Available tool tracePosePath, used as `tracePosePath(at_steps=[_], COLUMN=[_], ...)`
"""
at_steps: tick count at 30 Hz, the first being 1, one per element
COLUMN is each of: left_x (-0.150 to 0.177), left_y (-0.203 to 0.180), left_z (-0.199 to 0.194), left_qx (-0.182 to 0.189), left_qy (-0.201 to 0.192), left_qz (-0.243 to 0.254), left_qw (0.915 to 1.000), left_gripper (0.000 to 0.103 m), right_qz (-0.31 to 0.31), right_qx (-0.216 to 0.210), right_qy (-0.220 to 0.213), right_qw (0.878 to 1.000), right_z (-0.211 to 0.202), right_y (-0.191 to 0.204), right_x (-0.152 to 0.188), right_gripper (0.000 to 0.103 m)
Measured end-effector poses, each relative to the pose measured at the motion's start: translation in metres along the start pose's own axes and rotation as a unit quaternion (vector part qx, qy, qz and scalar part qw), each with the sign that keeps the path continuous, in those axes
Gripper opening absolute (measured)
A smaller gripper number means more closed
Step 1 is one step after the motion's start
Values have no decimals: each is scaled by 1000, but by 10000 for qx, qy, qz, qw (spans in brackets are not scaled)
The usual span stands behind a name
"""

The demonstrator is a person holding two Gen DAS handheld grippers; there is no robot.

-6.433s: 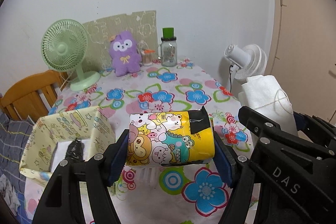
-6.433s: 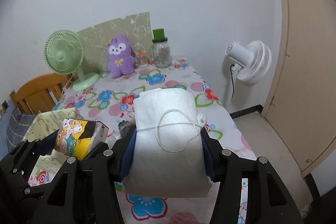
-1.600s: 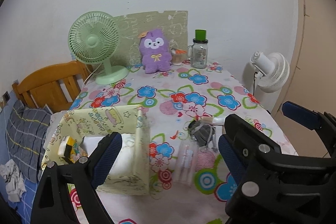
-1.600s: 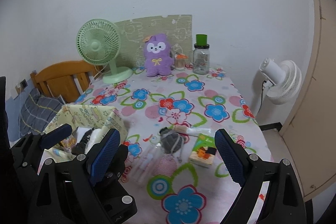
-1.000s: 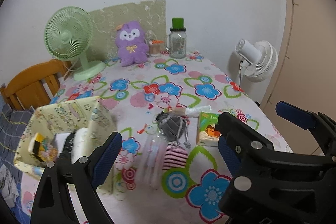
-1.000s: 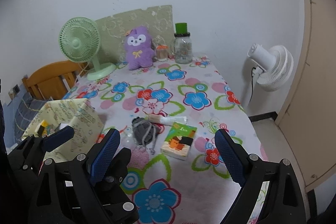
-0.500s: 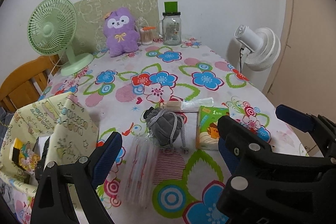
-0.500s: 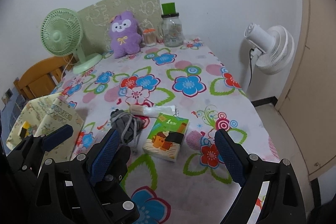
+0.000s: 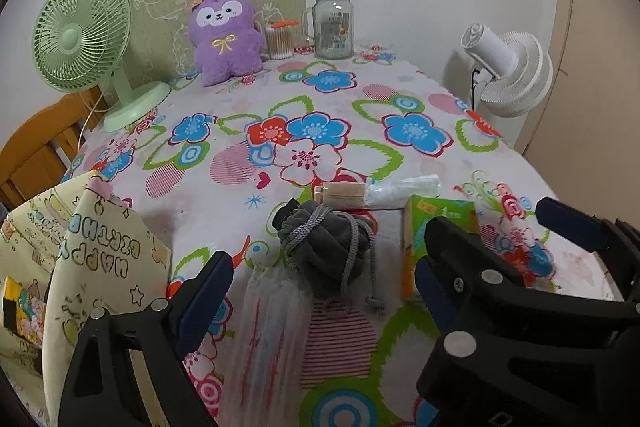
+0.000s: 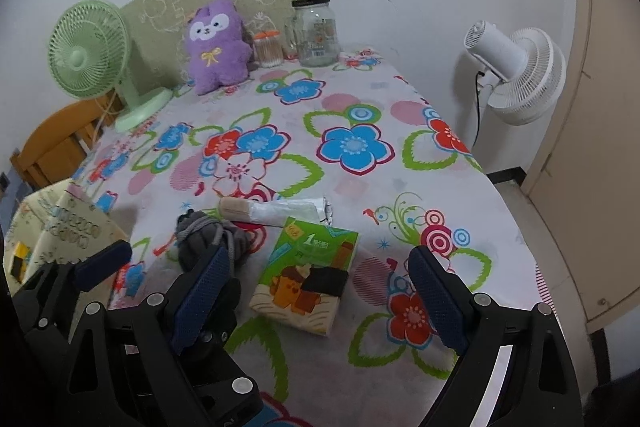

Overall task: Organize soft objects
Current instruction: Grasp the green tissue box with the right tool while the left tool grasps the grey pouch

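Observation:
A grey drawstring pouch (image 9: 328,247) lies on the flowered tablecloth (image 9: 412,135), with a clear plastic packet (image 9: 268,327) just left of it. My left gripper (image 9: 318,287) hovers open over the pouch, touching nothing. A green tissue pack (image 10: 308,275) lies flat to the pouch's right, and my right gripper (image 10: 318,295) hangs open above it with nothing between its pads. The yellow birthday box (image 9: 100,267) stands at the table's left edge and holds a cartoon tissue pack (image 9: 20,307). The green tissue pack (image 9: 440,223) is partly hidden by the right gripper's finger.
A wooden clip in a clear wrapper (image 10: 276,209) lies behind the pouch. At the back stand a green fan (image 9: 80,39), a purple plush (image 9: 226,31), a swab jar (image 9: 280,39) and a glass jar (image 9: 332,23). A white fan (image 10: 516,71) stands past the right table edge, a wooden chair (image 9: 36,147) at left.
Both grippers let go of the cartoon pack and the white bundle, swung from the box toward the right, and sank toward the pouch and green pack, which look larger now.

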State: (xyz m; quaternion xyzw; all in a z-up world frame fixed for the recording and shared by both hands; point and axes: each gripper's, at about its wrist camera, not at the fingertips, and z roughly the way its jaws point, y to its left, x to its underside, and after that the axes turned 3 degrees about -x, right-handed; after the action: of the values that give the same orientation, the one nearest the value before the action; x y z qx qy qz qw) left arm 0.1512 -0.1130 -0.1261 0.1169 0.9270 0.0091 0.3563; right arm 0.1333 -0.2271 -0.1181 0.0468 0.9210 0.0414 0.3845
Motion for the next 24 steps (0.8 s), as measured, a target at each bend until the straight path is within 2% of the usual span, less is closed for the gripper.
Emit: tracePosePath(at_steps=[8, 12, 15, 20, 24], left_x=[1, 2, 2, 3, 3], left_y=[5, 5, 3, 1, -1], left_z=[20, 28, 32, 34, 35], left_qx=[43, 83, 103, 120, 122], left_qy=[274, 366, 418, 405, 390], left_qz=[53, 87, 125, 165, 213], left_qw=[9996, 9993, 9990, 9990, 9989], left_gripper=[93, 93, 93, 93, 93], right_qz=[19, 32, 98, 93, 81], right_qx=[-4, -17, -46, 75, 78], right_qy=[339, 449, 530, 558, 556], right_qw=[9994, 9990, 9985, 9984, 9984], right_z=[27, 35, 41, 45, 46], right_y=[6, 7, 6, 4, 2], right_x=[-1, 0, 1, 2, 2], right_gripper=[84, 74, 70, 59, 56])
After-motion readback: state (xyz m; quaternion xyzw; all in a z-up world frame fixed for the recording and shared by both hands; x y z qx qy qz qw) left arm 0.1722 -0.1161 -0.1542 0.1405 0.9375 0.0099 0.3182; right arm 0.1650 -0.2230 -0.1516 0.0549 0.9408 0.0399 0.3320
